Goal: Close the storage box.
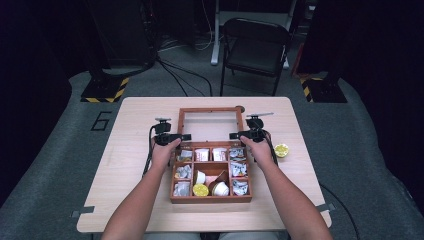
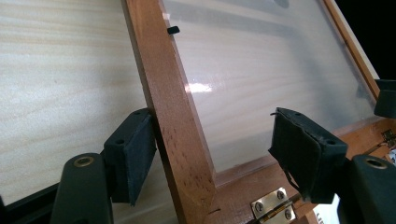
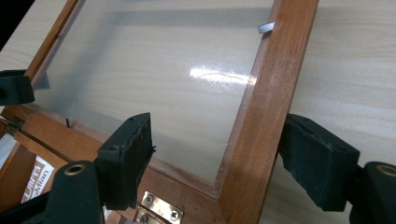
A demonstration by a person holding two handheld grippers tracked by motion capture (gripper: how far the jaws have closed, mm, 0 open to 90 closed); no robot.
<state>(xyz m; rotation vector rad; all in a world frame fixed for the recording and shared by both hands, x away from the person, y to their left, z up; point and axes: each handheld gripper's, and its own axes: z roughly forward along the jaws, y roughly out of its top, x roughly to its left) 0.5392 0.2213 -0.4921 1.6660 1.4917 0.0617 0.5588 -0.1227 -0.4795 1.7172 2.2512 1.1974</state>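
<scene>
A wooden box (image 1: 210,199) with several compartments of packets and small cups stands at the table's middle. Its glass-paned lid (image 1: 210,109) is open and leans back behind it. My left gripper (image 1: 186,136) is open and straddles the lid's left rail (image 2: 173,116) just above the brass hinge (image 2: 273,207). Its outer pad (image 2: 137,154) touches the wood, while the inner pad is well apart over the glass. My right gripper (image 1: 233,135) is open astride the right rail (image 3: 259,116). There the outer pad (image 3: 317,158) is close against the wood.
A yellow round piece (image 1: 281,150) lies on the table to the right of the box. A folding chair (image 1: 255,45) and cables stand on the floor beyond the table's far edge. Bare table top (image 1: 135,150) spreads left of the box.
</scene>
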